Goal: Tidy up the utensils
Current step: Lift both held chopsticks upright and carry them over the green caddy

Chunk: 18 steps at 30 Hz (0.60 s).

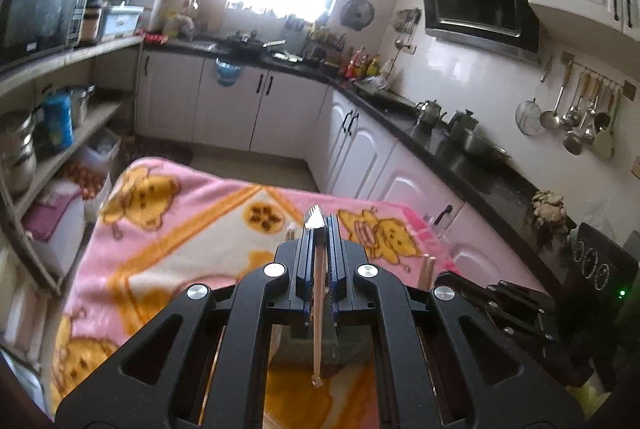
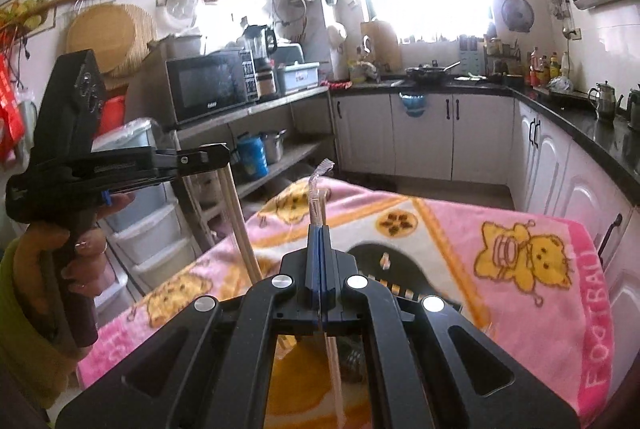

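The left tongs (image 1: 320, 225) are pinched shut on a fork (image 1: 316, 219), tines poking out past the tips and its pale handle trailing back underneath. The right tongs (image 2: 319, 229) are likewise closed tight, gripping a clear toothbrush (image 2: 318, 185) whose bristled head sticks up ahead of the tips. Both are held above the table draped in a pink cartoon blanket (image 2: 532, 229). Each utensil is caught along a thin shaft, so it could likely swivel or slip out if tilted or bumped. In the right view the left tongs also seem to carry pale sticks (image 2: 240, 213), perhaps chopsticks, hanging down and liable to snag the blanket. A dark slotted holder (image 2: 400, 269) lies just beyond the right tongs; kitchen cabinets (image 1: 360, 145) stand well behind.
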Available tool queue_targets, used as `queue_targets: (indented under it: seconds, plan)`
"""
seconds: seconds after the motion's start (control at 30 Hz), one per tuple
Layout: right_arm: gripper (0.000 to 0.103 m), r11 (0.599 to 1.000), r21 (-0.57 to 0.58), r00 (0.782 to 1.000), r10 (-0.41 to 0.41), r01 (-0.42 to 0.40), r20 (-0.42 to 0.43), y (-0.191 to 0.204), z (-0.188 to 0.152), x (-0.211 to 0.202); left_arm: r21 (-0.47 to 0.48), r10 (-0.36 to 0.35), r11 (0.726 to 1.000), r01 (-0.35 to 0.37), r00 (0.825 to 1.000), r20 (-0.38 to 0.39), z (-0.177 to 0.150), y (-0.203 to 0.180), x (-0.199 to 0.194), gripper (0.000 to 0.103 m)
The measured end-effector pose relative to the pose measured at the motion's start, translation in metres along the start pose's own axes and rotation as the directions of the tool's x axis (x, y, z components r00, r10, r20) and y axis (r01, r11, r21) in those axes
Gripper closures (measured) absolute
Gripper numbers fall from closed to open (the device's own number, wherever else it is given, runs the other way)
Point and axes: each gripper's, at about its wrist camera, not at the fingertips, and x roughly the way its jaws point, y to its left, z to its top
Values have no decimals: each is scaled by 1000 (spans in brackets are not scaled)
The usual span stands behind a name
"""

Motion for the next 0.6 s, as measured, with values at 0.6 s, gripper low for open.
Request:
queue_targets:
  seconds: [0.6]
  plan:
    - [102, 998, 63, 996, -31, 25, 89, -25, 61, 24, 70, 28, 997, -33, 997, 67, 37, -20, 27, 102]
